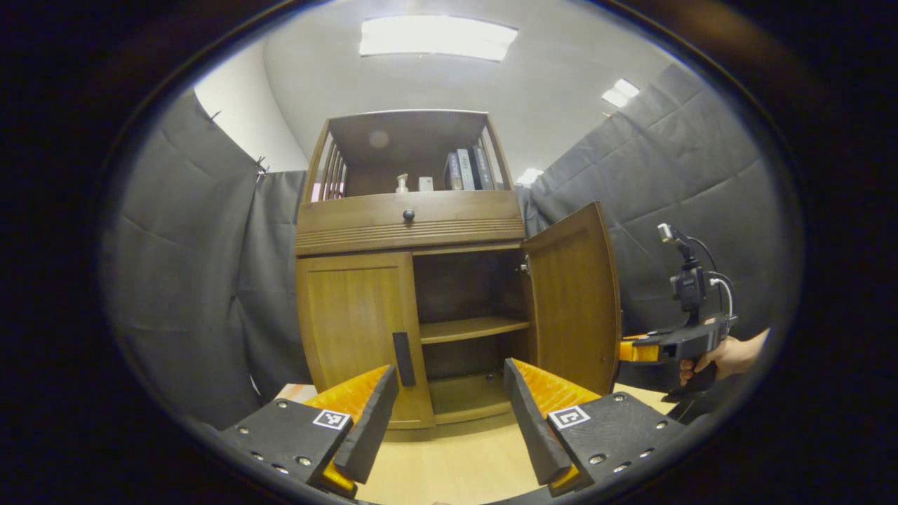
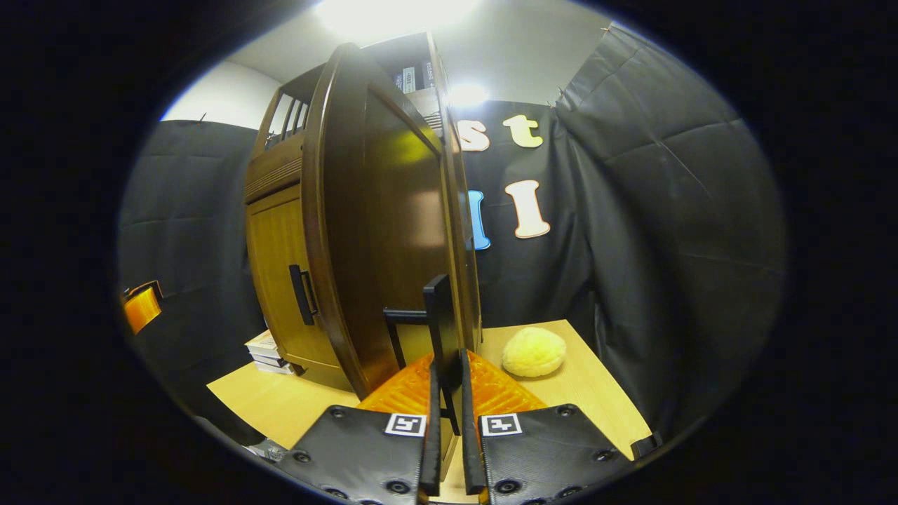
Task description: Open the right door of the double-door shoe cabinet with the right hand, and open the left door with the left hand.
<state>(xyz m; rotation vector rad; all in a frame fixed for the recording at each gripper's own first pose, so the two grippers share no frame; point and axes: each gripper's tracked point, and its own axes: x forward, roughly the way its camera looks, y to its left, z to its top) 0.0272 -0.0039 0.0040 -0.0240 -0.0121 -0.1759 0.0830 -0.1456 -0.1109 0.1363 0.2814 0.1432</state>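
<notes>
Opening step: the right door [image 1: 572, 298] of the shoe cabinet [image 1: 410, 217] already stands swung out, so the left door [image 1: 358, 330] is what remains, I judge; it sits flush and shut.
Doing it well: bring the left gripper [image 1: 449, 414] onto the dark upright left handle [image 1: 403, 359] at that door's inner edge, one finger either side, close firmly, then pull along an arc about the far-left hinge and not straight back, so the grip does not slip.
Left claw: spread wide, holding nothing, touching nothing; the left handle shows just above its left finger, a little farther off.
Right claw: the right gripper [image 2: 449, 421] is clenched nearly closed, its fingers pinching the right handle [image 2: 442, 330] of the open door.
Right door position: swung near edge-on in the right gripper view, cabinet shelves exposed beside it.
Risk: a yellow fluffy ball [image 2: 533, 352] lies on the table [image 2: 280, 400] to the right, near the door's sweep.
</notes>
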